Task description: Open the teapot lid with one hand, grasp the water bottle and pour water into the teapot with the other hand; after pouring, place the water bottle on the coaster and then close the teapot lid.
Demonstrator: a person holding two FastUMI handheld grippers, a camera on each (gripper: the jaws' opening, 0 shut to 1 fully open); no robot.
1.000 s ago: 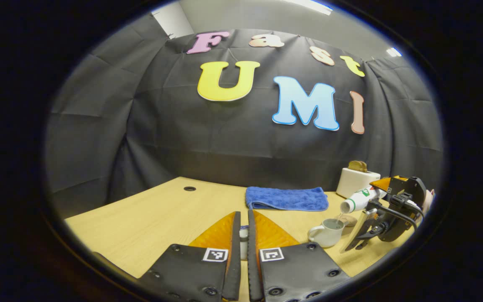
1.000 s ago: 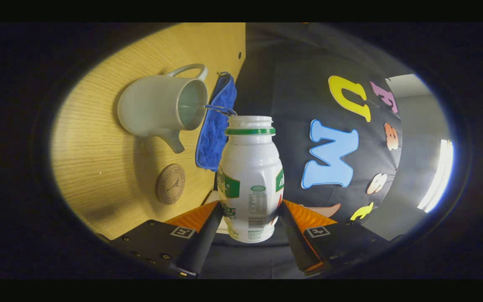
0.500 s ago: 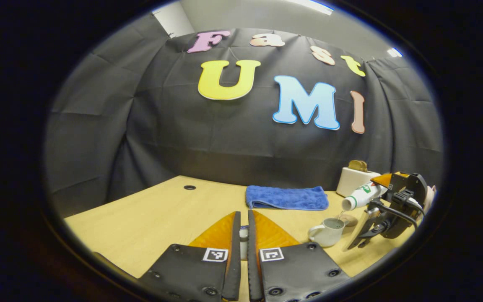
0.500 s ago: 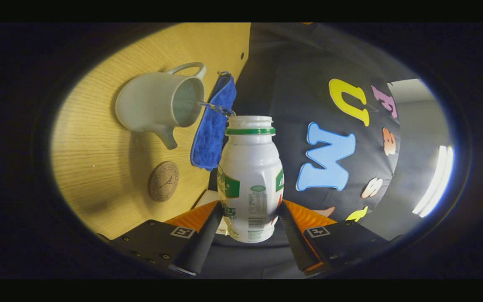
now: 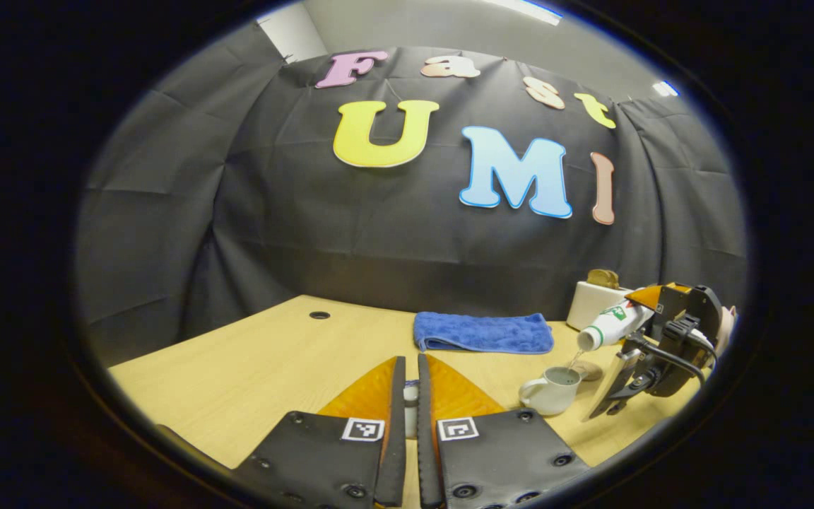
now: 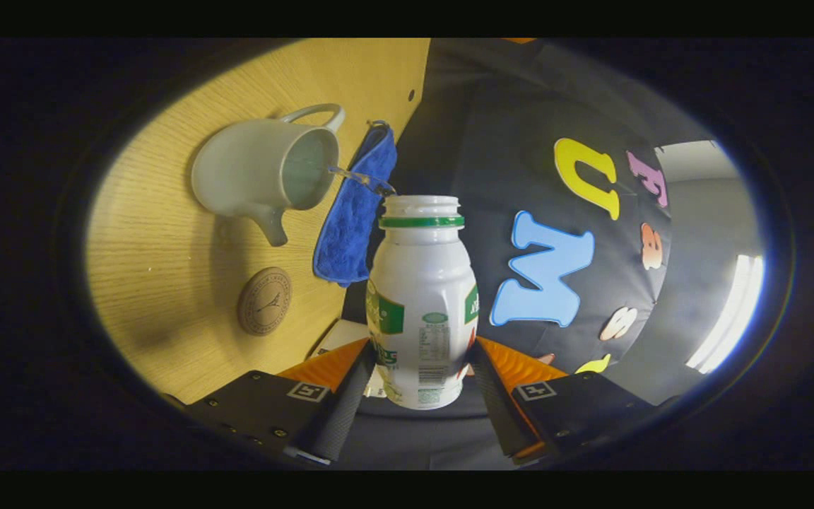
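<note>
A white teapot (image 5: 552, 392) stands with its top uncovered on the wooden table (image 5: 266, 367), also seen as the teapot (image 6: 251, 173) in the right gripper view. My right gripper (image 6: 421, 353) is shut on a white water bottle (image 6: 421, 297) with a green neck ring. The bottle (image 5: 608, 325) is tipped mouth-down over the pot, and a thin water stream (image 6: 354, 180) runs into it. A round brown coaster (image 6: 264, 300) lies beside the spout. My left gripper (image 5: 410, 362) is held low over the table, left of the pot, shut on a small pale piece, the teapot lid (image 5: 410, 401), mostly hidden.
A folded blue towel (image 5: 483, 334) lies at the back of the table, just behind the teapot. A white toaster-like box (image 5: 594, 300) stands at the back right. A cable hole (image 5: 319, 316) sits at the back left.
The right gripper and bottle have lifted slightly and tilted further while water keeps running into the teapot. The left gripper has not moved.
</note>
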